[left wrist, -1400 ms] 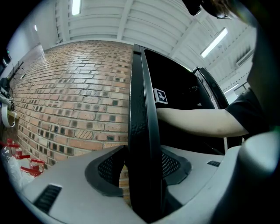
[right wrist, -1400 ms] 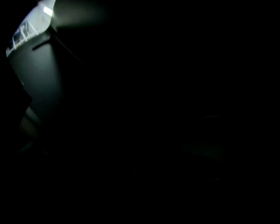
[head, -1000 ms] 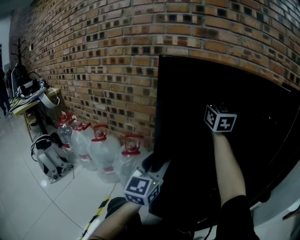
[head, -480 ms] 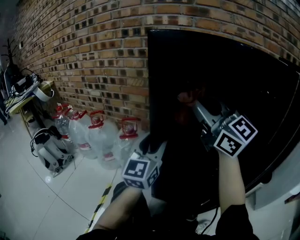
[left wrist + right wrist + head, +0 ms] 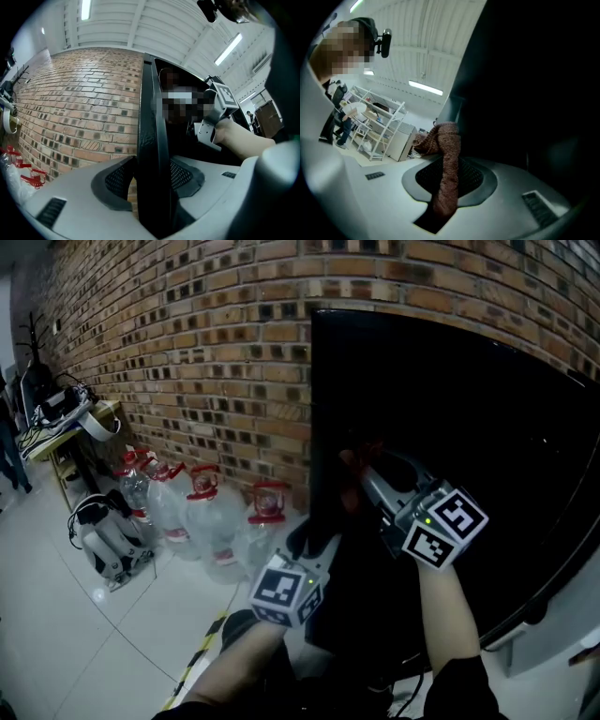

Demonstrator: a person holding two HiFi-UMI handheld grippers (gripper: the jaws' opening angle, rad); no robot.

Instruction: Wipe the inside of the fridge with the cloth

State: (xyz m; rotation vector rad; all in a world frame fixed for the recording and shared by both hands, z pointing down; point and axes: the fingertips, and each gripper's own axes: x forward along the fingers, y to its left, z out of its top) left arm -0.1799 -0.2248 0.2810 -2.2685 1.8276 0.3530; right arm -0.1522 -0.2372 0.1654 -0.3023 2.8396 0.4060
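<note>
Right gripper (image 5: 445,185) jaws pinch the reddish-brown knitted cloth (image 5: 449,150); the dark fridge interior (image 5: 469,427) lies directly ahead. Left gripper (image 5: 152,187) jaws clamp the black fridge door edge (image 5: 151,117).

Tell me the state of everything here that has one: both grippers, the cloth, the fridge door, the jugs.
Black glossy fridge door: edge gripped; open or shut unclear.
Left gripper: shut on the door's edge.
Reddish-brown knitted cloth: bunched, pinched between jaws.
Right gripper: shut on the cloth.
Clear water jugs with red caps: upright, capped.
</note>
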